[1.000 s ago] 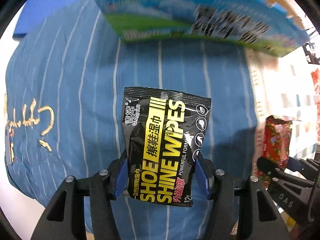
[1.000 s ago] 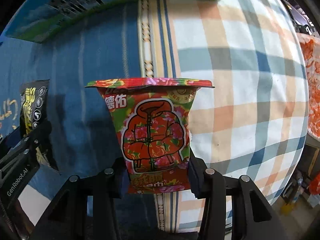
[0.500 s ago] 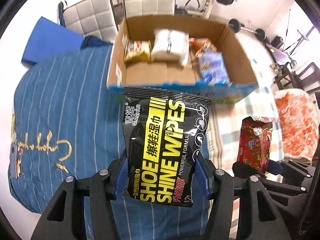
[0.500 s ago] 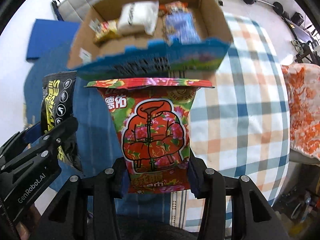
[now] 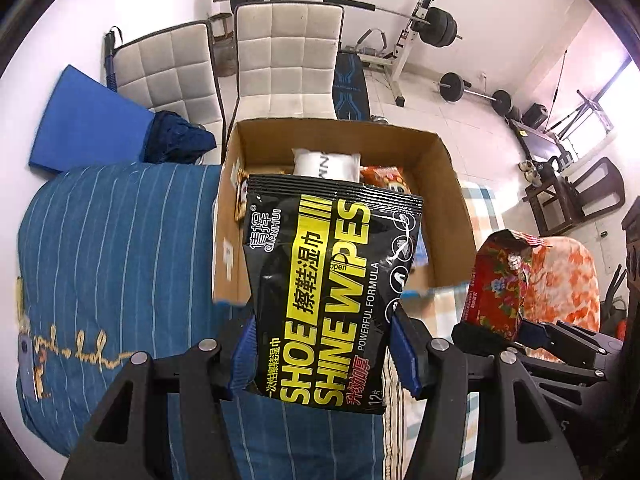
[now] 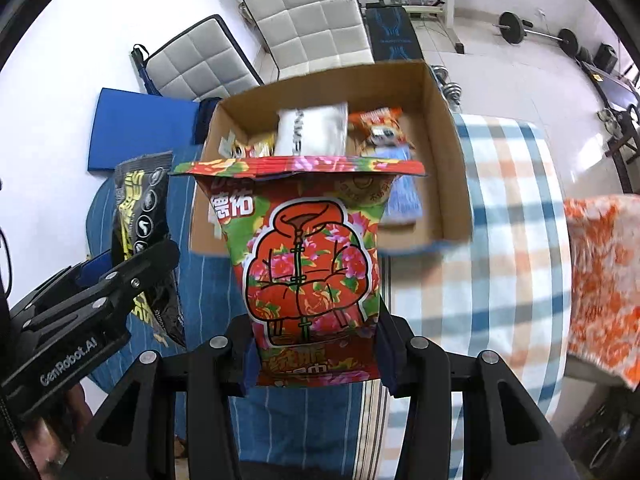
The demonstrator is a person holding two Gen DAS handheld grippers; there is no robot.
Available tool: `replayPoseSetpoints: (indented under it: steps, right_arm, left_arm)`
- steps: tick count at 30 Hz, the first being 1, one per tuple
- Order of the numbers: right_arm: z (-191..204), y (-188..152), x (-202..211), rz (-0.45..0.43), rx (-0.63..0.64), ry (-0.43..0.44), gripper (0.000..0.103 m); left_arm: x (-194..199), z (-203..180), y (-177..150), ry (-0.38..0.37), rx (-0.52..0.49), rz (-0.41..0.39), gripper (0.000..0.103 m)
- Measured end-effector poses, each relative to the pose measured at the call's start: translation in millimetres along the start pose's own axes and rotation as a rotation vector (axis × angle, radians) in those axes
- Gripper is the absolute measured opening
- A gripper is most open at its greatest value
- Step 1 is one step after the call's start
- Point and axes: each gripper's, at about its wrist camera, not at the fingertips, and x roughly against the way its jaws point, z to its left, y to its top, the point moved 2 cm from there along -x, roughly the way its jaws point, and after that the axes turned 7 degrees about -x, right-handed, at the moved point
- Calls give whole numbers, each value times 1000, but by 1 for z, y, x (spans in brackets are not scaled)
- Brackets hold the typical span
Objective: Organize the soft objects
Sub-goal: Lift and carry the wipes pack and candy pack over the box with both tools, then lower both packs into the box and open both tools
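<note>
My left gripper (image 5: pixel 322 354) is shut on a black and yellow shoe wipes pack (image 5: pixel 328 284), held upright in the air in front of an open cardboard box (image 5: pixel 452 184). My right gripper (image 6: pixel 316 354) is shut on a red floral wipes pack (image 6: pixel 308 264), held upright in front of the same box (image 6: pixel 448 152). The box holds a white pack (image 6: pixel 310 130), an orange snack bag (image 6: pixel 378 122), a yellow pack and a light blue pack. Each gripper shows in the other's view: the right one (image 5: pixel 516 328) to the right, the left one (image 6: pixel 120 276) to the left.
The box stands on a bed with a blue striped cover (image 5: pixel 120 240) on the left and a plaid sheet (image 6: pixel 500 240) on the right. An orange patterned cloth (image 6: pixel 600 280) lies at far right. Two white chairs (image 5: pixel 280 60) and weight equipment stand behind.
Both grippers have risen well above the bed with their packs. The box, seen from its side before, now shows from above with its contents.
</note>
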Motion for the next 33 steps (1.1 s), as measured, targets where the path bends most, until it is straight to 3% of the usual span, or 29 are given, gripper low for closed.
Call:
replayPoseSetpoints:
  steps: [8,14,21,24,33]
  right_arm:
    - [4,71,-66,85,-21,28,49]
    - [4,98,-130,179,-43,7,49]
    - [2,104,-193,269,-31,-29,49]
    - [-2,100,-218,314,-27,-54,49]
    - [-4,94,-247,357,-22,-78,49]
  left_arm:
    - [-70,39,62,-103,111,151,55]
    - [-130,57,89,-71,136,256,55]
    - [-194,64,81,-75,137,393,55]
    - [-216,64,73,-40,103,439,55]
    - [-229,65,63,-54,137,460,56]
